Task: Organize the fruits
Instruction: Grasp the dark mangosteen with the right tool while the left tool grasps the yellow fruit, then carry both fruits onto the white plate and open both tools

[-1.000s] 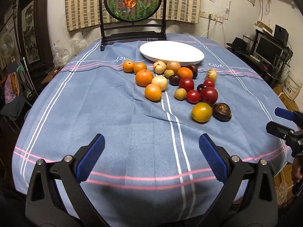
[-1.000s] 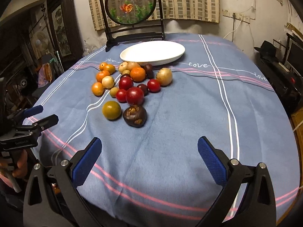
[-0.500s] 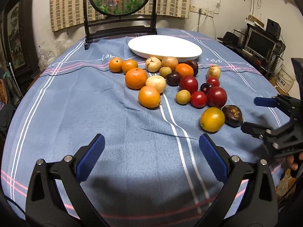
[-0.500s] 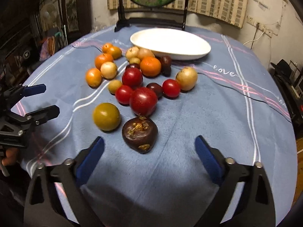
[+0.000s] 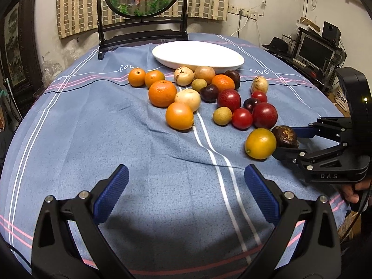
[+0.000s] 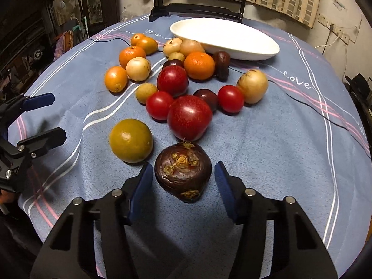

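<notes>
My right gripper (image 6: 183, 181) sits low in the centre of its own view, its blue pads closing in on the dark brown wrinkled fruit (image 6: 183, 171) that lies between them; narrow gaps still show on both sides, so the pads are not yet pressing on it. Just up and left of that fruit lies a yellow-green round fruit (image 6: 131, 140), and directly above it, touching its stem end, a large red fruit (image 6: 189, 120). Beyond these the rest of the pile spreads toward the upper middle of the frame: small red tomatoes, oranges, pale round fruits and dark plums, ending at the white oval plate (image 6: 255, 53), which lies on the blue striped tablecloth (image 6: 279, 139). My left gripper (image 5: 186, 193) hangs at the bottom of its own view with its pads wide apart and only bare cloth between them, well short of the nearest orange (image 5: 179, 115). At the right edge of that view my right gripper shows side-on around the dark fruit.
</notes>
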Demonstrator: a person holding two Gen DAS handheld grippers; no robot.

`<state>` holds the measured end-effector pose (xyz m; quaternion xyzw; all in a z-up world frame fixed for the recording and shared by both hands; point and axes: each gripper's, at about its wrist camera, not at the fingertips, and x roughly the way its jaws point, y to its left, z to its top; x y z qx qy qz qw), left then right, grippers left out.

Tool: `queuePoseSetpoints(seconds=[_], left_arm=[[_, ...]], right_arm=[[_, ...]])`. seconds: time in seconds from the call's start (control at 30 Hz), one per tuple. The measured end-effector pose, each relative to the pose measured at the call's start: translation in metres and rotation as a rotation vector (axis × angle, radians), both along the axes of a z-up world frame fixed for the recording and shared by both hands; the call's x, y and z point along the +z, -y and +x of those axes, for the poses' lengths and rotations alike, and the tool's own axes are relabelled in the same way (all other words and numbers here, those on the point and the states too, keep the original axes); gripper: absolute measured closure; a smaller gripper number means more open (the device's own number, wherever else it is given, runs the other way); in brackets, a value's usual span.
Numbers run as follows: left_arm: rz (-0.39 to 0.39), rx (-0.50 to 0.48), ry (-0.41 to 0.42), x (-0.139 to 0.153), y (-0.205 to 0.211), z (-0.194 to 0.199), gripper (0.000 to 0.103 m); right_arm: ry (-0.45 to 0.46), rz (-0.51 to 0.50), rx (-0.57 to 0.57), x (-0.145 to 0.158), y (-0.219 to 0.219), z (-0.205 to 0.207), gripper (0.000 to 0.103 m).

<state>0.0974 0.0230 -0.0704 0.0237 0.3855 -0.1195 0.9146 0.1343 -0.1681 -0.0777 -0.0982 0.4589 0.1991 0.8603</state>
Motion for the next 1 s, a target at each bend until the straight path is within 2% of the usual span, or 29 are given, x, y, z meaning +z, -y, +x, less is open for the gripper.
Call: queuePoseSetpoints(seconds=[0.07, 0.23, 0.3, 0.37, 0.43, 0.47, 0.53, 0.73, 0.93, 1.0], left_arm=[[0.011, -0.005, 0.003, 0.0, 0.003, -0.001, 0.002], [-0.02, -0.077, -0.002, 0.007, 0.023, 0.003, 0.004], [-0.018, -0.109, 0.001, 0.008, 0.036, 0.007, 0.009], [-0.016, -0.139, -0.009, 0.007, 0.049, 0.012, 0.021], [-0.016, -0.172, -0.031, 0.004, 0.061, 0.017, 0.029], [-0.012, -0.18, -0.038, 0.002, 0.065, 0.019, 0.029], [-0.005, -0.188, -0.06, -0.002, 0.073, 0.024, 0.029], [0.015, -0.21, -0.097, -0.009, 0.088, 0.033, 0.038], [0.013, -0.216, -0.145, -0.017, 0.093, 0.04, 0.06], [0.009, -0.218, -0.147, -0.017, 0.092, 0.04, 0.06]], right_arm=[[0.009, 0.015, -0.001, 0.001, 0.003, -0.001, 0.057], [0.043, 0.117, -0.045, 0.01, 0.023, -0.01, 0.058], [0.06, 0.144, -0.083, 0.01, 0.035, -0.012, 0.058], [0.053, 0.173, -0.123, 0.008, 0.049, -0.013, 0.058], [0.056, 0.236, -0.142, 0.01, 0.06, -0.014, 0.058], [0.057, 0.248, -0.147, 0.01, 0.063, -0.015, 0.058], [0.059, 0.256, -0.153, 0.01, 0.064, -0.014, 0.058], [0.077, 0.27, -0.138, 0.011, 0.064, -0.018, 0.058], [0.088, 0.279, -0.137, 0.012, 0.065, -0.02, 0.058], [0.088, 0.279, -0.137, 0.012, 0.065, -0.02, 0.058]])
